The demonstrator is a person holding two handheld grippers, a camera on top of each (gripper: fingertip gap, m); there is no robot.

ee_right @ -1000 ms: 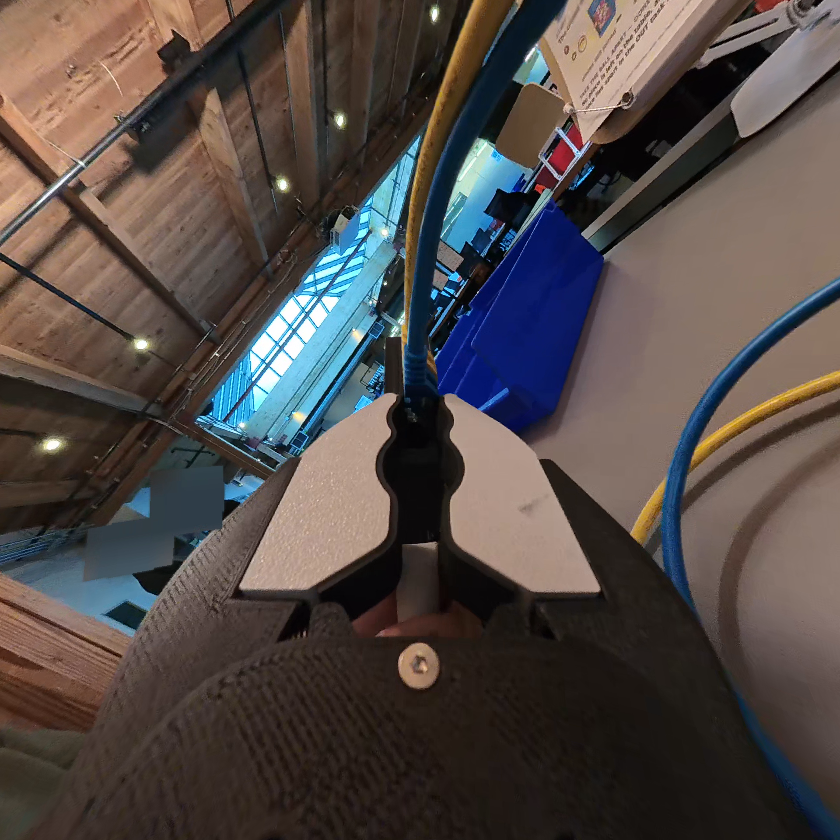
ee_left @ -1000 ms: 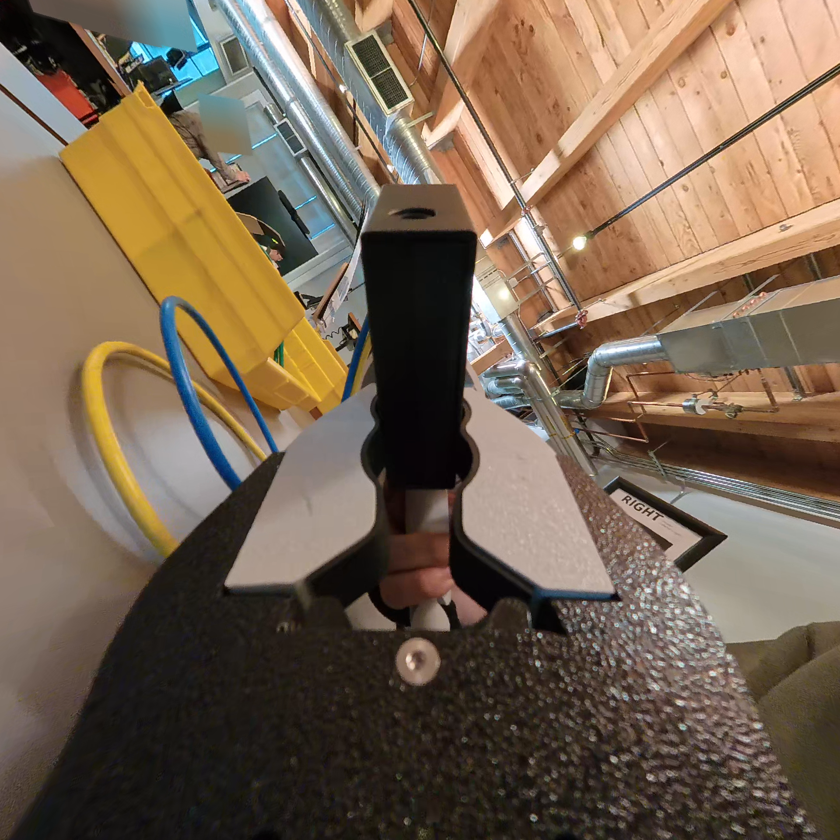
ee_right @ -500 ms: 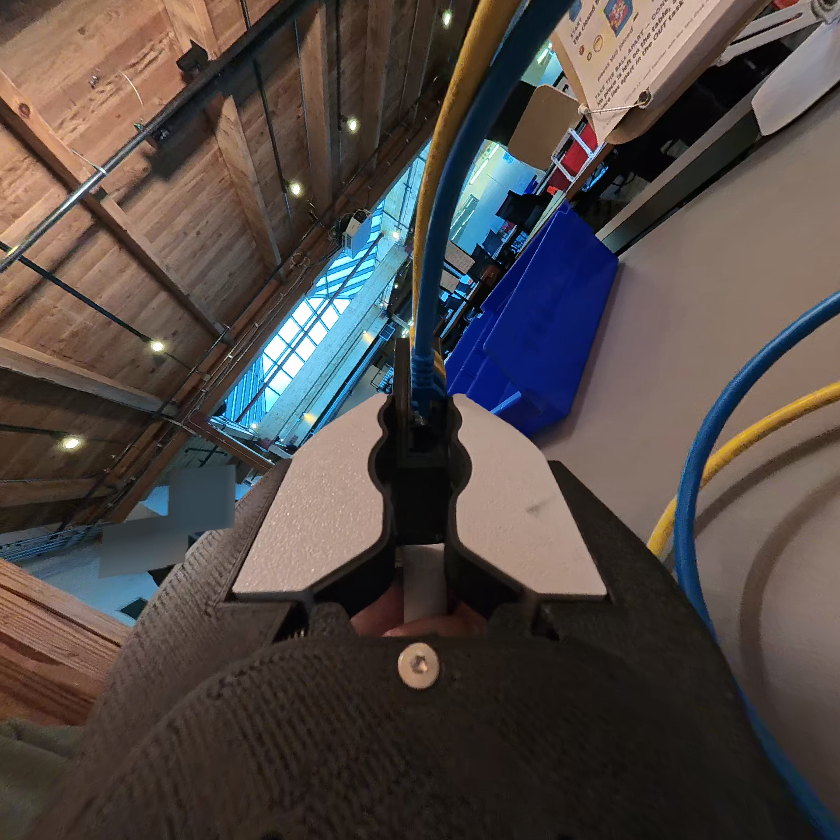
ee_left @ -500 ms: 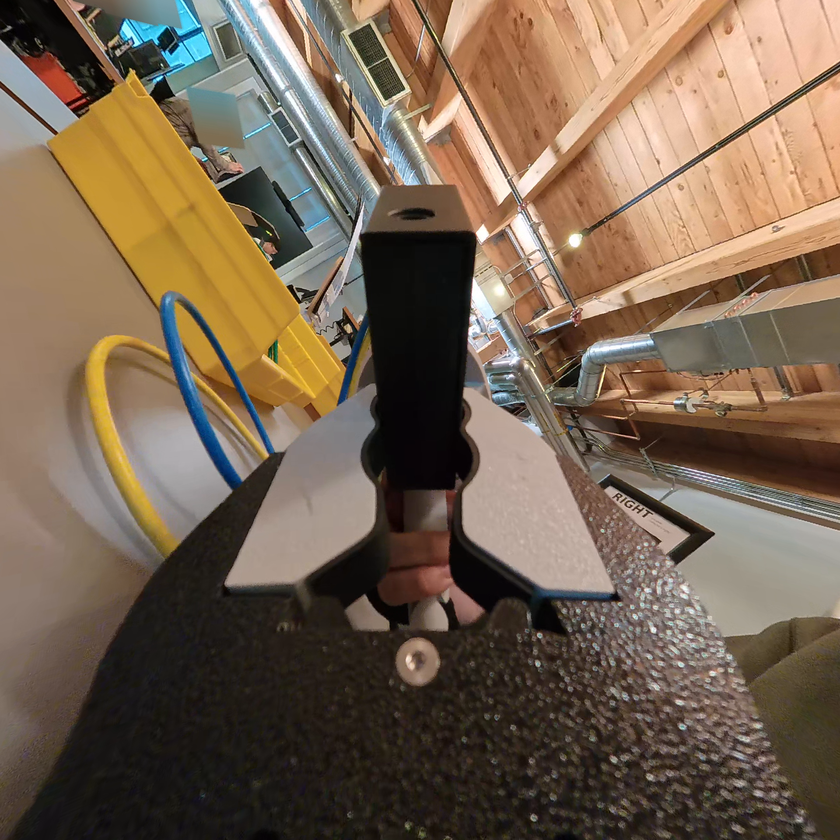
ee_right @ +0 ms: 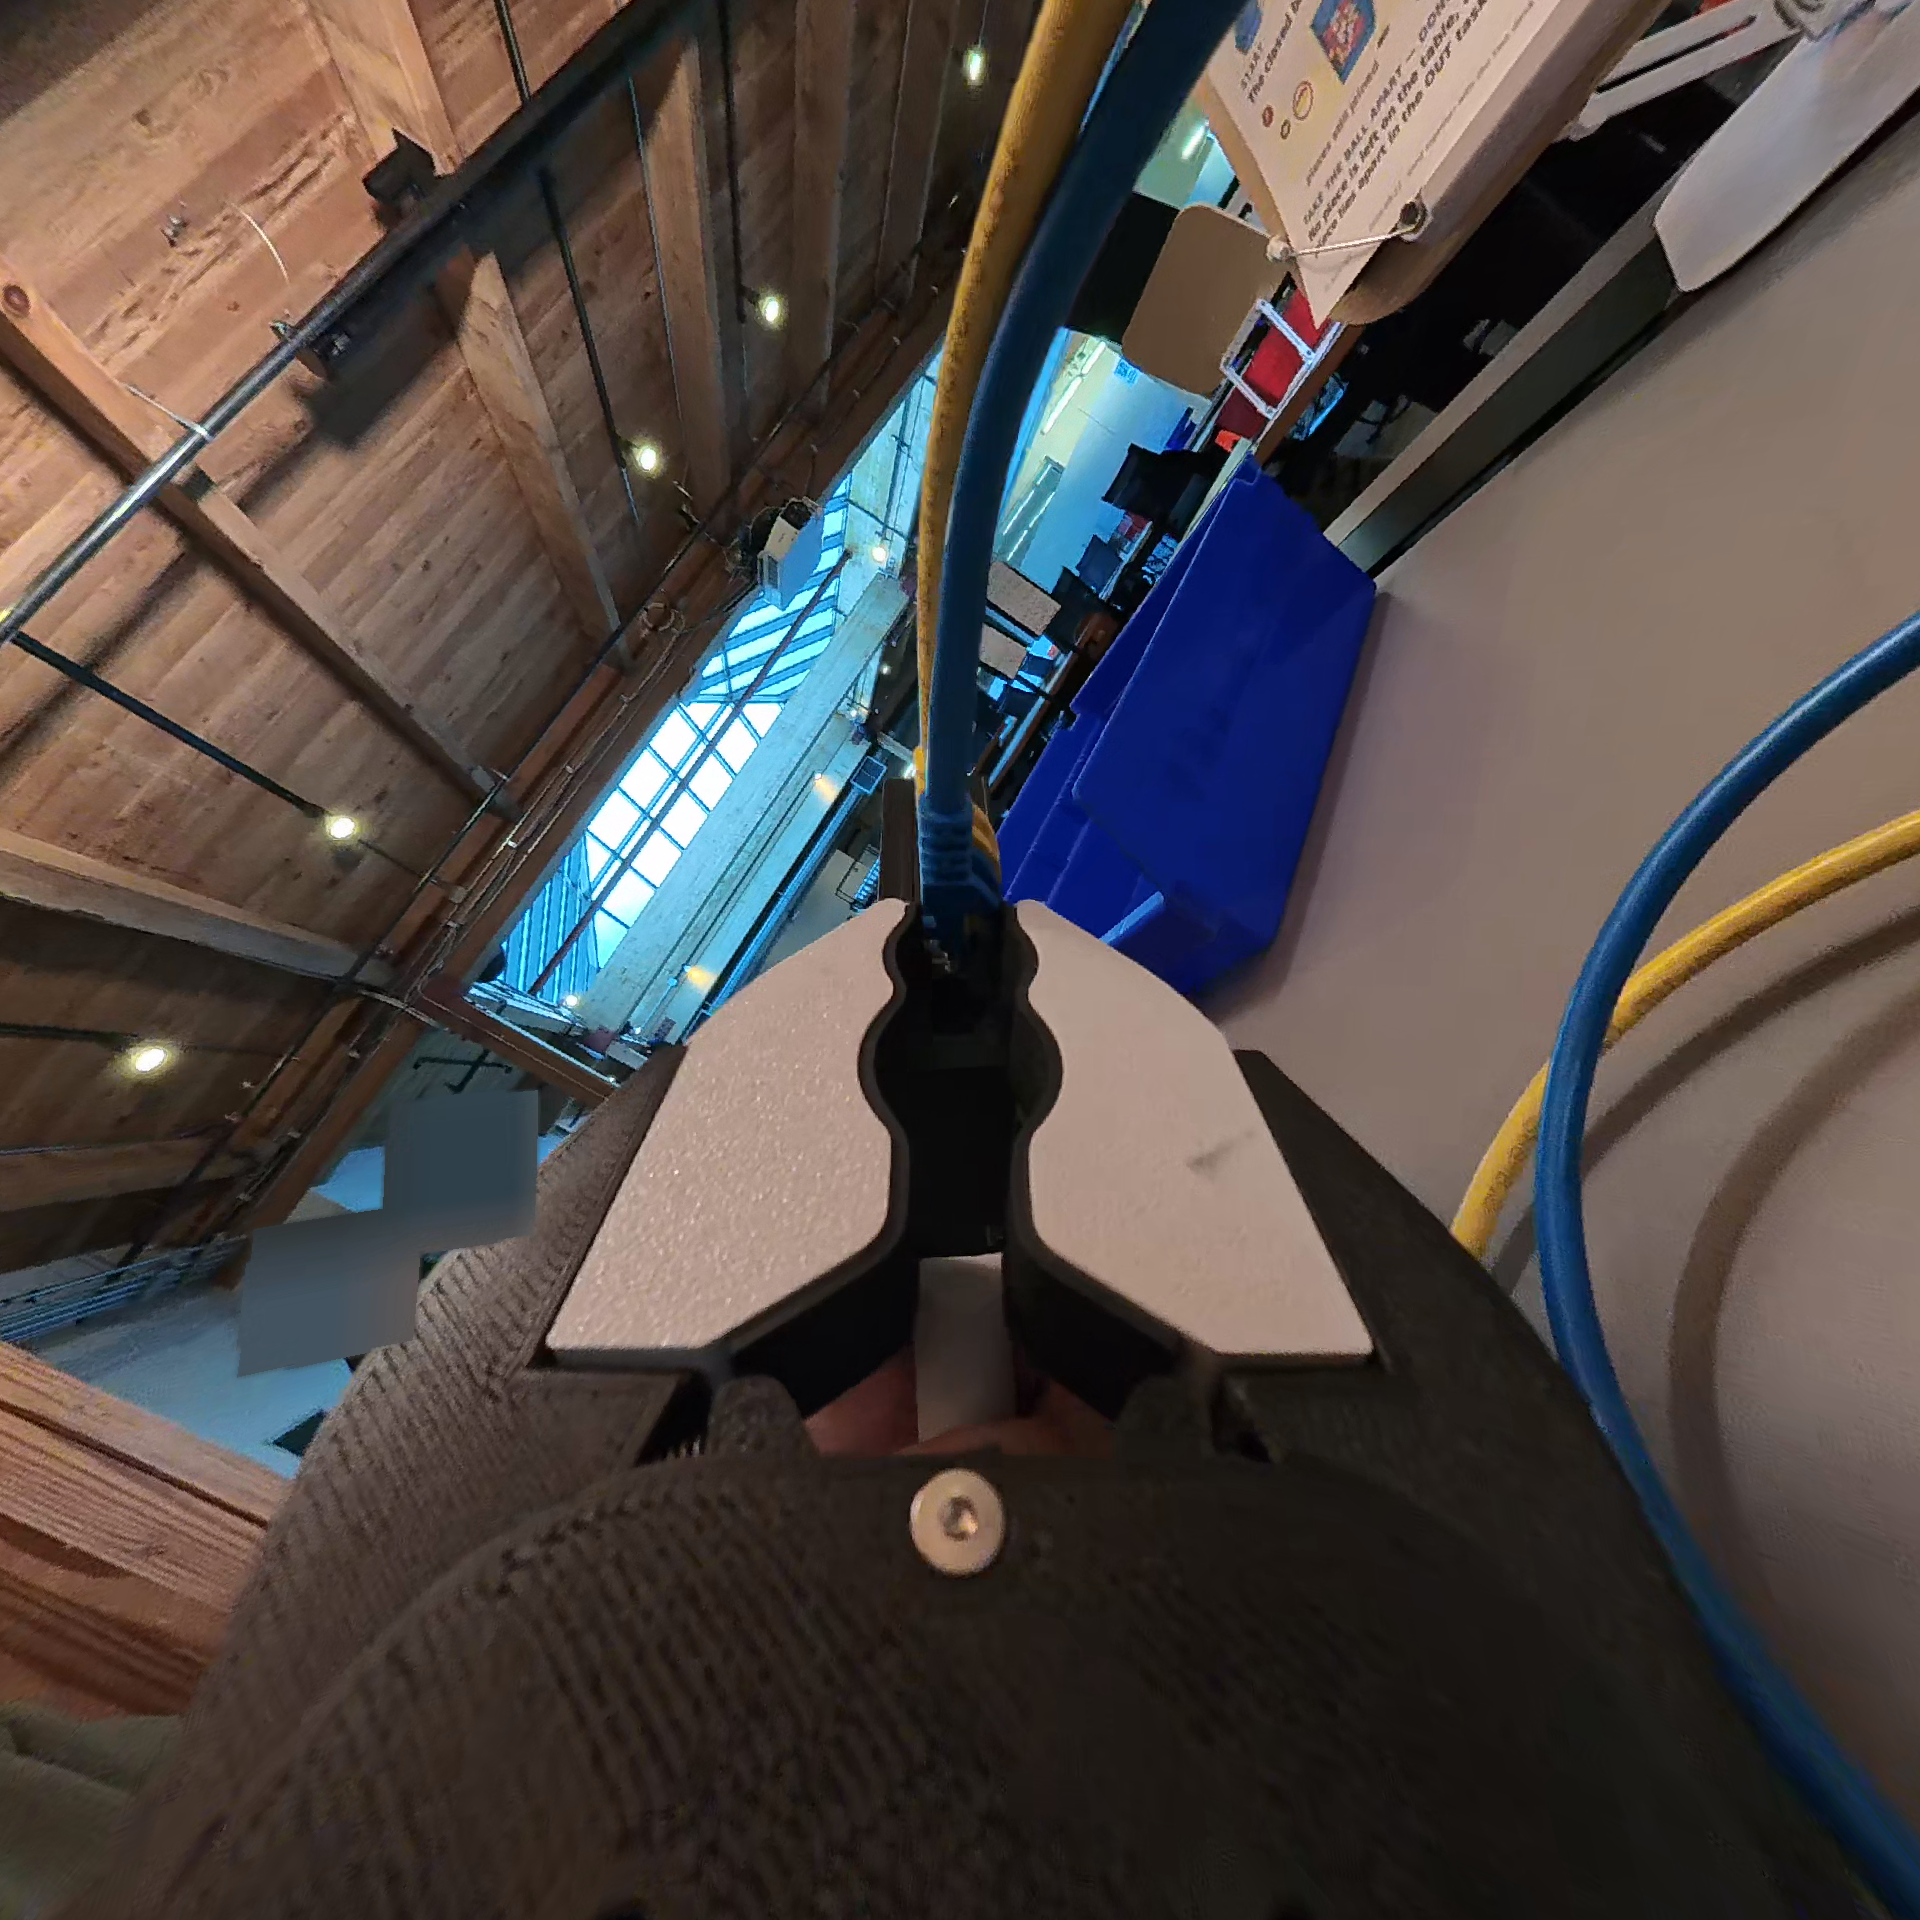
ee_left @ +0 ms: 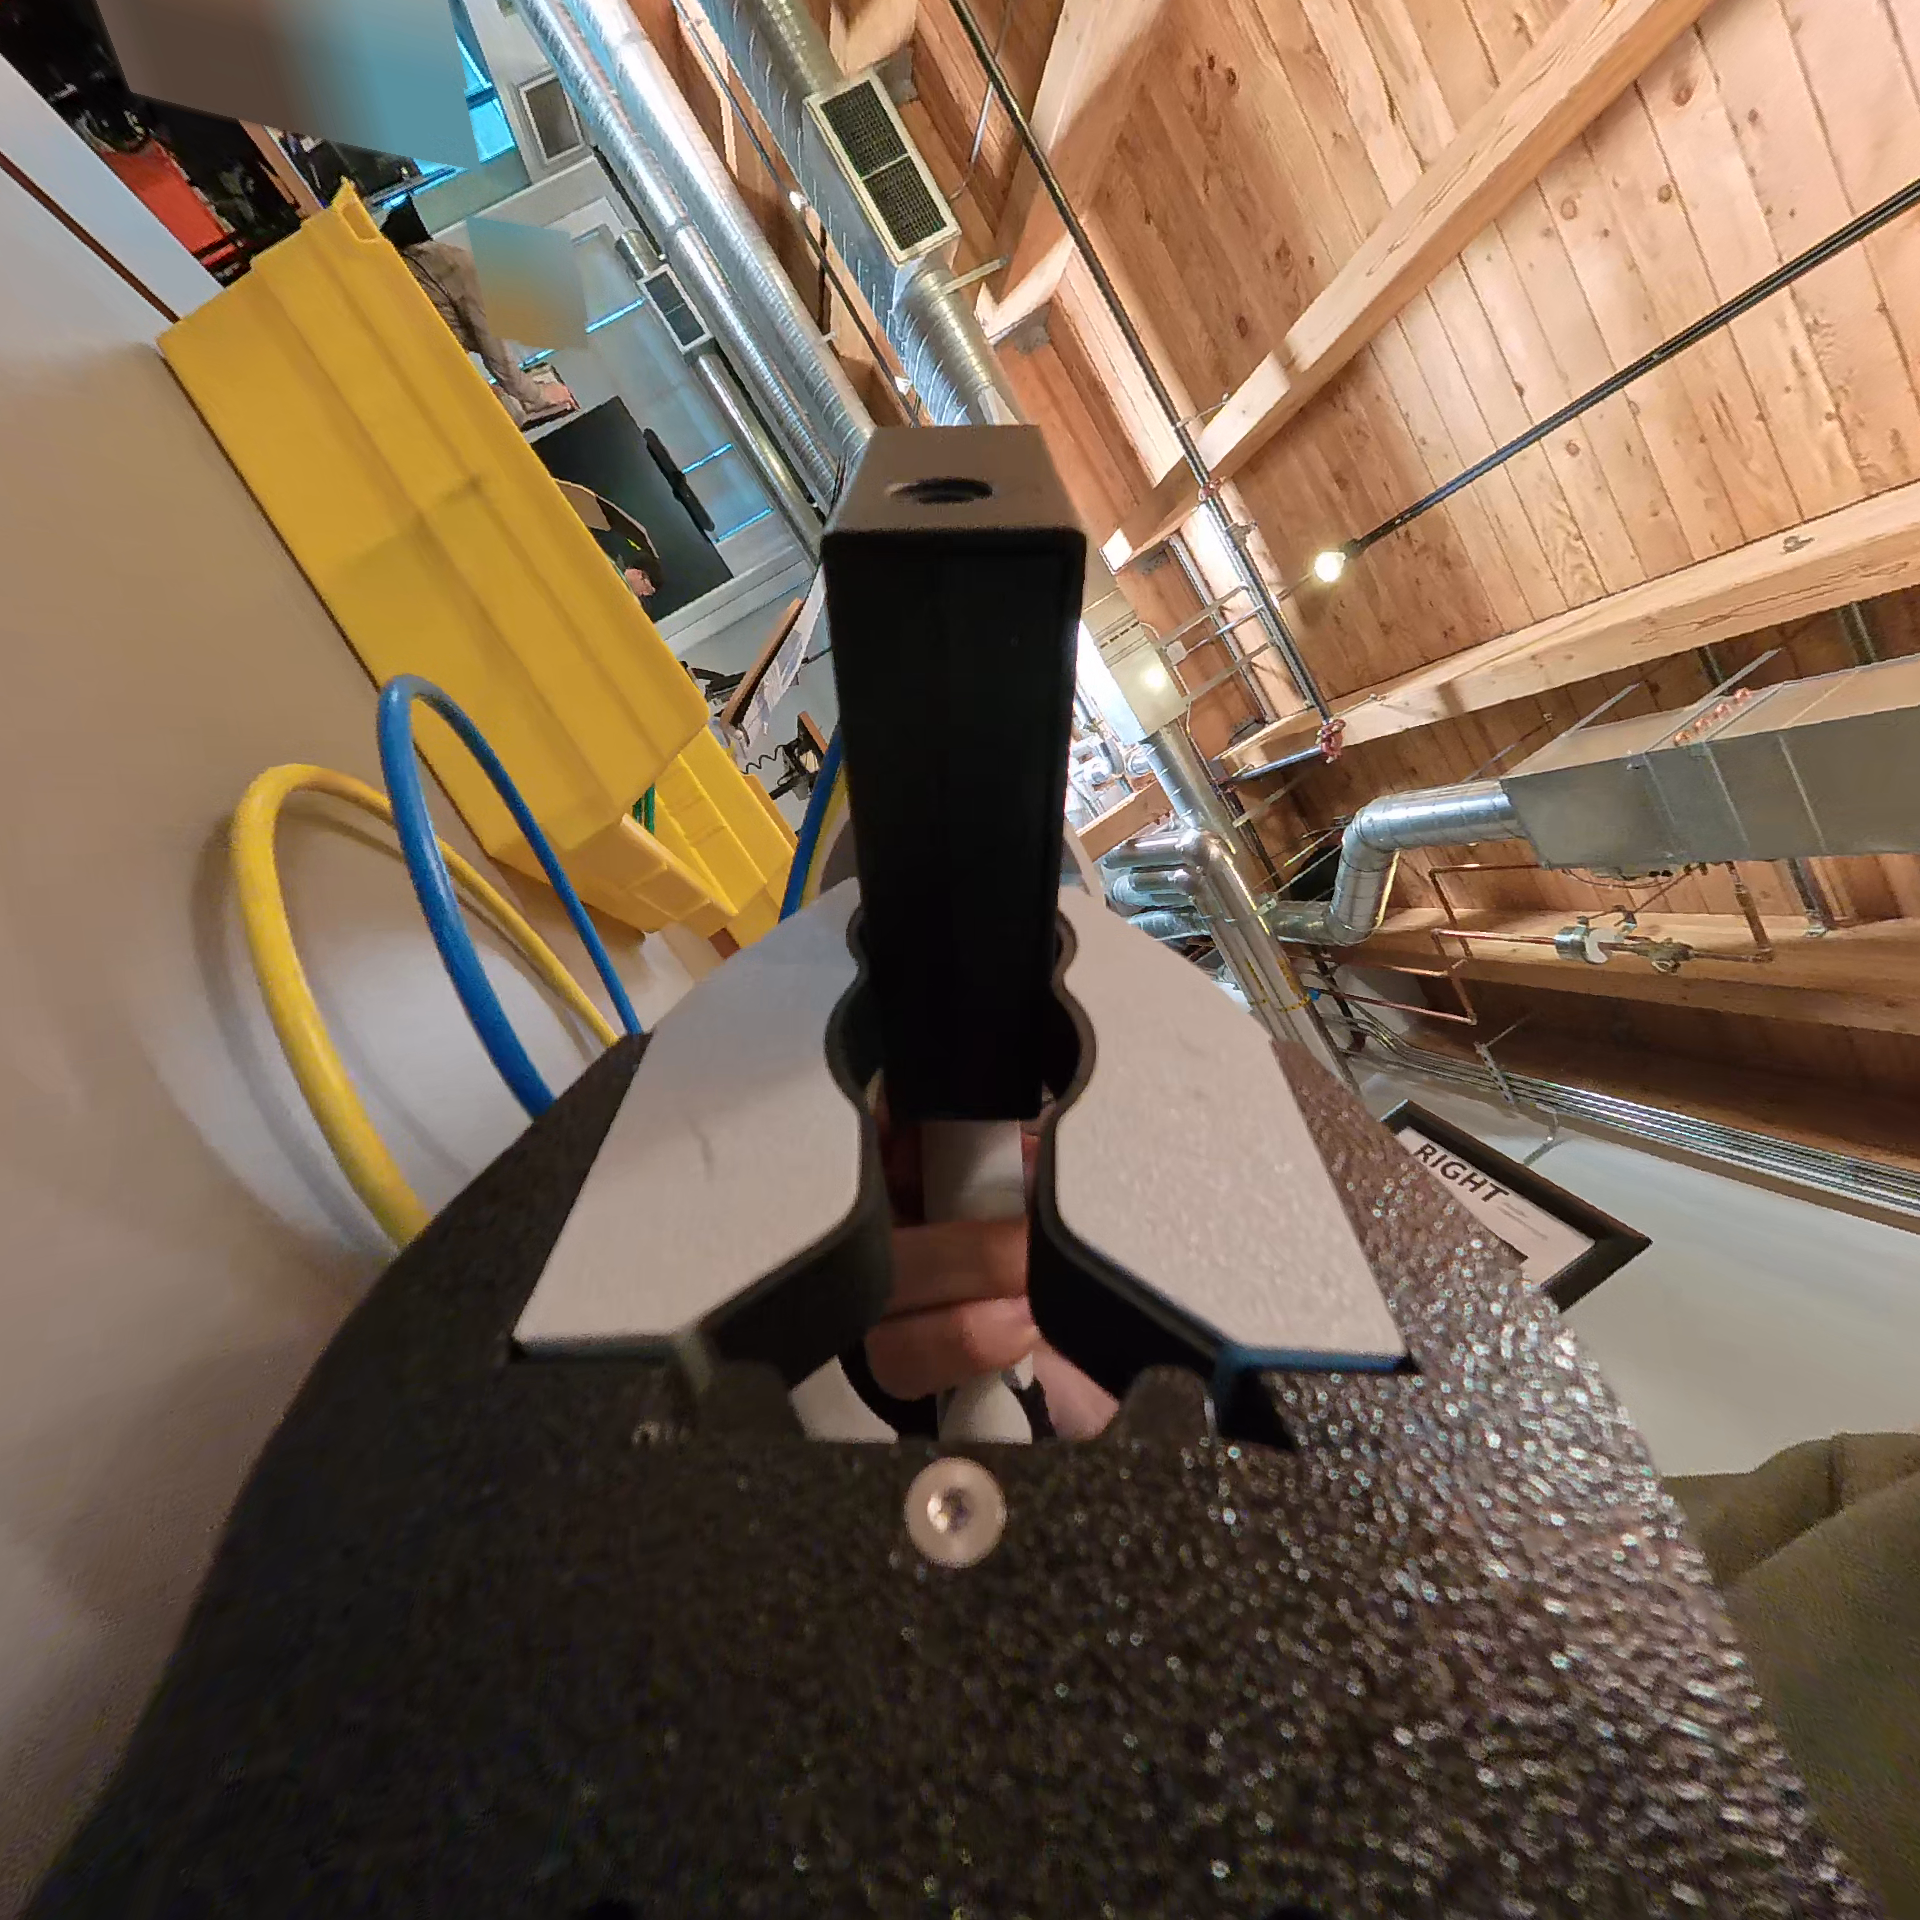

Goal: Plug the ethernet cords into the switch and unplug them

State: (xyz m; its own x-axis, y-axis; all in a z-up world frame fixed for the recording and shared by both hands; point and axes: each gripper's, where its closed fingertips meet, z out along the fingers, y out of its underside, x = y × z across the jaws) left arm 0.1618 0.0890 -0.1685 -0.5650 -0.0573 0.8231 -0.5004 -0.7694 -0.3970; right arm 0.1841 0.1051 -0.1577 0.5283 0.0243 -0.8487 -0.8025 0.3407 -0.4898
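My left gripper (ee_left: 956, 997) is shut on the black box-shaped switch (ee_left: 951, 790), which stands up out of the jaws with a round hole in its far end. My right gripper (ee_right: 956, 935) is shut on the plug of the blue ethernet cord (ee_right: 951, 873). The plug sits in the jaws against a black part, and a thin black edge shows beside it. The yellow cord (ee_right: 961, 436) runs down right behind the blue one to the same spot. Both cords loop over the beige table, where they also show in the left wrist view as blue (ee_left: 447, 894) and yellow (ee_left: 281, 987).
A yellow bin (ee_left: 436, 582) stands on the beige table (ee_left: 125, 831) behind the loops. A blue bin (ee_right: 1216, 769) stands on the table (ee_right: 1662, 623) in the right wrist view. A card with printing (ee_right: 1382, 114) hangs above it. A framed sign (ee_left: 1496, 1205) lies at the right.
Both views have shifted slightly; the bins and cord loops sit a little differently in frame. Both grips are unchanged.
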